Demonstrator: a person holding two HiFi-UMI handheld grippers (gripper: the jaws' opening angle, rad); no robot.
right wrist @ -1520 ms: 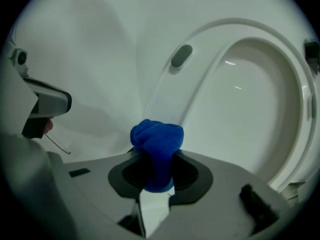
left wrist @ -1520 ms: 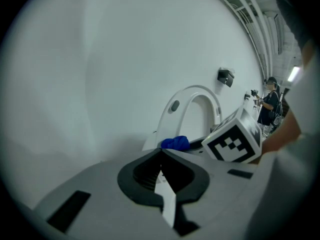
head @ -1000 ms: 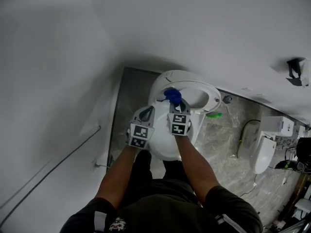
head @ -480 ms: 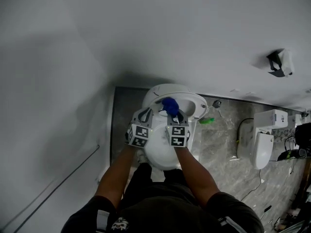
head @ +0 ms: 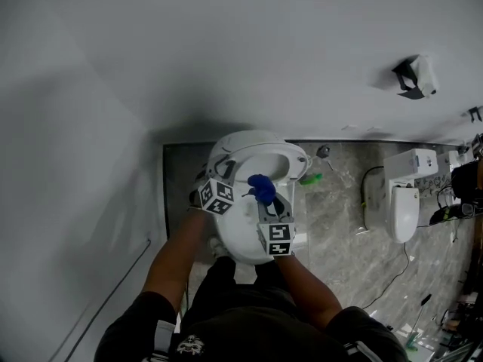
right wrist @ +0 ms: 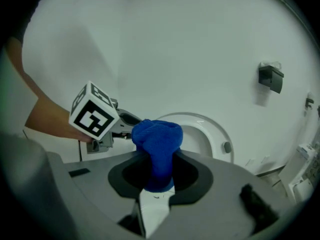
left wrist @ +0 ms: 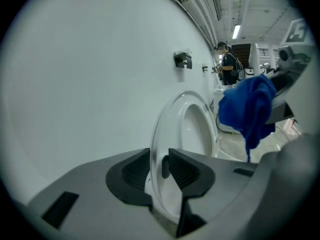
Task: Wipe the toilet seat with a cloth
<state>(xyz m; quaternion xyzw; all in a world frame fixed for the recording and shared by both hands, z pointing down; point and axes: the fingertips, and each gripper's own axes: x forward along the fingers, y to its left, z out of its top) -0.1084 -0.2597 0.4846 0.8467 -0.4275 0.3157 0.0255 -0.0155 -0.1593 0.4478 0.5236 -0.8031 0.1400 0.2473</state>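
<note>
Blue cloth [right wrist: 157,139] sits pinched in right tongs [right wrist: 159,160] near seat rim [right wrist: 216,125].

Right tool [right wrist: 159,173]: both dark pads are closed on the lower part of a bunched blue cloth [right wrist: 157,143], whose rounded top stands up above them. Behind the cloth is the white ring of the toilet seat [right wrist: 216,134], with a small dark round spot on its right side. The background is a plain white wall [right wrist: 175,44] carrying a black fixture [right wrist: 270,77] at upper right; a bare forearm [right wrist: 45,119] enters from the left edge.
</note>
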